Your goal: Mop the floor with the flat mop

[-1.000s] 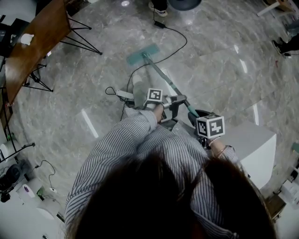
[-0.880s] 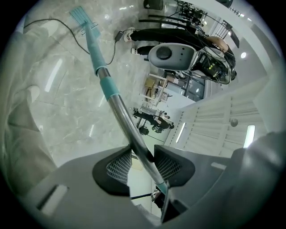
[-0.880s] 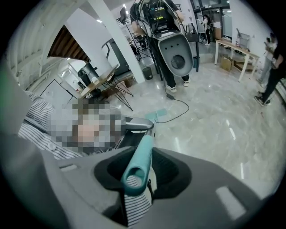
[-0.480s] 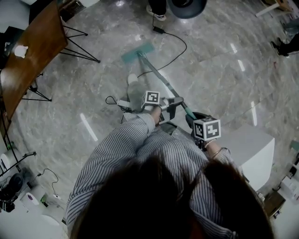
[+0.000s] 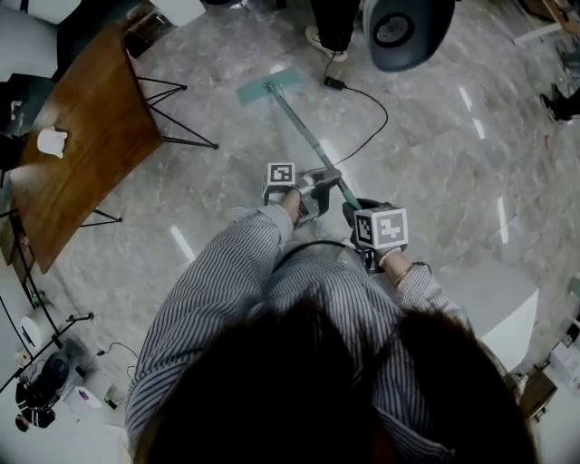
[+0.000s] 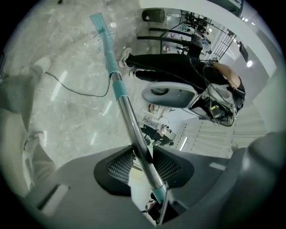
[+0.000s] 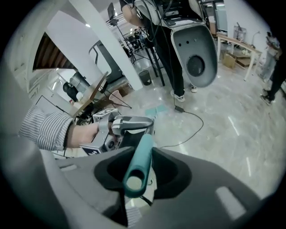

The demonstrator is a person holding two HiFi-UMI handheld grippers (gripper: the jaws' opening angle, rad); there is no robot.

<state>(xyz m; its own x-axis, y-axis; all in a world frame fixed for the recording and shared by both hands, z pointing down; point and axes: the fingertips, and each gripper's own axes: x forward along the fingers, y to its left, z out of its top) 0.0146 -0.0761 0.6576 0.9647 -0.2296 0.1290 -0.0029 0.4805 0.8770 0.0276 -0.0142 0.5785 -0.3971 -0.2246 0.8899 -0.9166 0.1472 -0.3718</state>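
A flat mop lies with its teal head on the grey marble floor far ahead, and its pole slants back toward me. My left gripper is shut on the metal part of the mop pole, which passes between its pads. My right gripper is shut on the teal end of the mop handle, just behind the left gripper. In the left gripper view the mop head shows at the top.
A wooden table on black legs stands at the left. A black cable crosses the floor by the mop pole. A person's legs and a large grey machine stand beyond the mop head. A white block sits at the right.
The mop head has slid farther away across the floor, and both grippers have moved forward with the pole. The view has shifted toward the table and the standing person.
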